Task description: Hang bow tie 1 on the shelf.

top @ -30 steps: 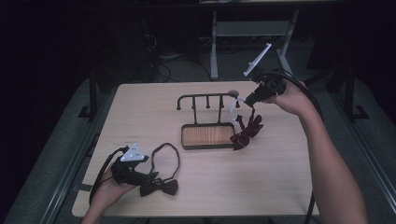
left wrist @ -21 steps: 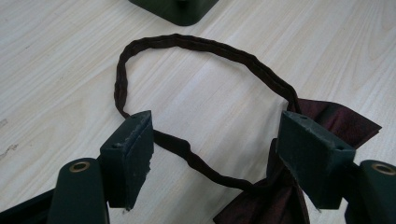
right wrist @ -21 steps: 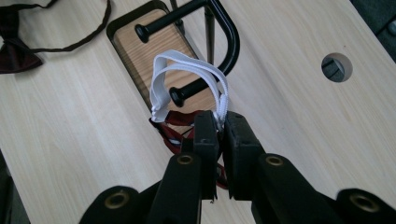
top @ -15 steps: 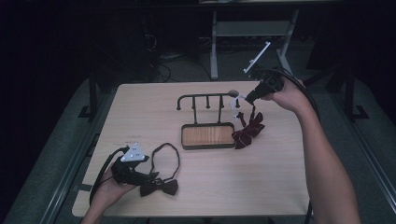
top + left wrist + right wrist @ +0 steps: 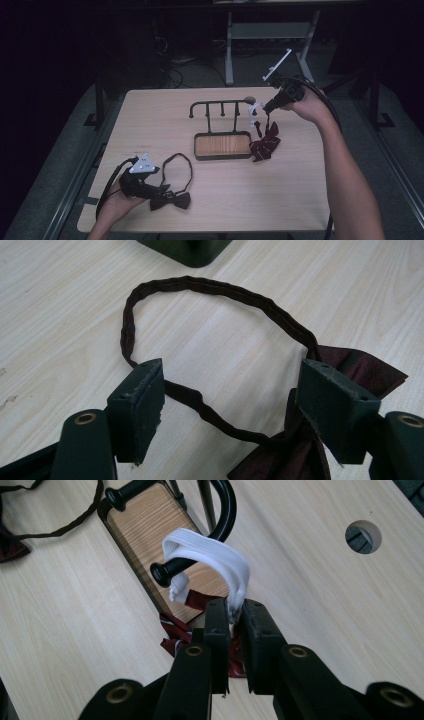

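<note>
Right gripper view has the right gripper [image 5: 231,617] clamped on the white elastic band [image 5: 220,560] of a red striped bow tie [image 5: 264,143], looped over the end peg of the black rack [image 5: 220,107] (its wooden base [image 5: 222,145] sits mid-table), the tie hanging just right of that base. Near the table's left corner, the left gripper [image 5: 230,400] rests with jaws apart, straddling the strap of a dark bow tie [image 5: 171,201] lying flat on the table [image 5: 280,200].

Dim high view, dark surroundings, evenly lit sharp close views, soft shadows
</note>
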`<state>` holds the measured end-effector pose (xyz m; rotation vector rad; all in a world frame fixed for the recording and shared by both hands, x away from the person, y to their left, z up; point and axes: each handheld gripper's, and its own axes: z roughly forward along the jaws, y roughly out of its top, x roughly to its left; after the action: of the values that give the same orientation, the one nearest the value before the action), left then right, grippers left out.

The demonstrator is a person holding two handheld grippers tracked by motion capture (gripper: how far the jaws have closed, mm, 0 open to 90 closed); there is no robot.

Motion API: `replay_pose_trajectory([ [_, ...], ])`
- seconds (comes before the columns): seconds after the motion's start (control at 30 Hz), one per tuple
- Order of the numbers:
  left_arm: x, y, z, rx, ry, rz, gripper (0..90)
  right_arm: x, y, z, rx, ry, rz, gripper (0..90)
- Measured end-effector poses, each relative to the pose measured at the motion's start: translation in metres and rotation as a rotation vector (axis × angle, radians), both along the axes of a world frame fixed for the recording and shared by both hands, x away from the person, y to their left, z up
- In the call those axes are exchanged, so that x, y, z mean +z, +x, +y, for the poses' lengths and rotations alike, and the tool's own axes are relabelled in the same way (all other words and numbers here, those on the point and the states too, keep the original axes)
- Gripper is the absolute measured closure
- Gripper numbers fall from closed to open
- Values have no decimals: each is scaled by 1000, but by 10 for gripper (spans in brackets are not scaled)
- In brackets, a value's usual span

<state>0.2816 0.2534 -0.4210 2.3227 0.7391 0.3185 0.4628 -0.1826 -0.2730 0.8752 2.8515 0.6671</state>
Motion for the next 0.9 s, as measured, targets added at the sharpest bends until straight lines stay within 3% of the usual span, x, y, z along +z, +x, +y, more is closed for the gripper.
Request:
replay_pose_trajectory([
  [0.43, 0, 0, 0, -1, 5, 3, 280, -6, -11, -5, 32, 33, 4, 779],
  [0.67, -1, 0, -1, 0, 7, 6, 280, -23, -21, -8, 59, 31, 33, 754],
  [0.9, -1, 0, -1, -3, 10, 3, 280, -28, -27, -13, 70, 47, 35, 729],
])
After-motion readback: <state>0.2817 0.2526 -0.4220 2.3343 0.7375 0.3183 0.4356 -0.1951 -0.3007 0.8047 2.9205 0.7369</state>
